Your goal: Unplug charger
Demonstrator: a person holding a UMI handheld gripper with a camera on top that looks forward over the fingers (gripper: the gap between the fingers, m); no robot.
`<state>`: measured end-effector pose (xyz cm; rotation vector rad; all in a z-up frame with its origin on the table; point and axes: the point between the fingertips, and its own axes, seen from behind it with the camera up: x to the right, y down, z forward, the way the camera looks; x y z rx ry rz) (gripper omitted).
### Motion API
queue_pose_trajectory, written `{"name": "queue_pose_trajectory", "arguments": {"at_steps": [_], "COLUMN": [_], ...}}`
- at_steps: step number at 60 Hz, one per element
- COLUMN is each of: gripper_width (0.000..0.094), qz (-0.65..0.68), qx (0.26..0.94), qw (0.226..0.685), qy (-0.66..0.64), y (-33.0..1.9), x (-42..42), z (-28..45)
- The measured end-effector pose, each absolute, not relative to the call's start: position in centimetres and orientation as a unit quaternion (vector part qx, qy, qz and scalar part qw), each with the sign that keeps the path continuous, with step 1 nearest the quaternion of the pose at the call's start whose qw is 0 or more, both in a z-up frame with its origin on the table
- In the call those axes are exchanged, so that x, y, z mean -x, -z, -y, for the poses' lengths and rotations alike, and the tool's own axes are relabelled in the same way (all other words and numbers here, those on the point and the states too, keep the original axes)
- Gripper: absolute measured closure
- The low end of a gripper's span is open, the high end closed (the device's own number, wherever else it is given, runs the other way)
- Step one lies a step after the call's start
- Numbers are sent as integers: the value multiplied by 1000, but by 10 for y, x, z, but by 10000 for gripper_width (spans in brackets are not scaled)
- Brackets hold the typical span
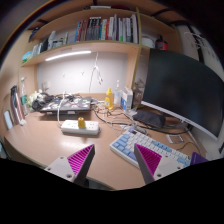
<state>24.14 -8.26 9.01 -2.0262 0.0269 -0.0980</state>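
A white power strip (pixel 81 127) lies on the wooden desk (pixel 50 140), well beyond my fingers and a little to the left. A yellowish charger (pixel 82 121) is plugged into its top, with a white cable (pixel 64 105) rising from the strip area toward the back. My gripper (pixel 114 160) is open and empty. Its two pink-padded fingers (pixel 79 159) stand wide apart above the bare desk, near the front edge, with nothing between them.
A white keyboard (pixel 150 150) lies just ahead of the right finger. A large dark monitor (pixel 182 92) stands at the right. Bottles (pixel 110 98) and clutter (pixel 45 102) sit at the back under a bookshelf (pixel 95 32). Cables cross the desk's middle.
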Motion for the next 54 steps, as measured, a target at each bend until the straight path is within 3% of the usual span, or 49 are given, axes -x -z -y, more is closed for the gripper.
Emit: {"name": "queue_pose_trajectory", "arguments": {"at_steps": [18, 34, 54], "gripper_width": [46, 61, 131], "qz": [14, 31, -9], "qx": [850, 851, 847], "qw": [526, 524, 531], "qy": [25, -21, -2], "y": [-86, -58, -28], "x": [-194, -127, -113], "z": [59, -16, -104]}}
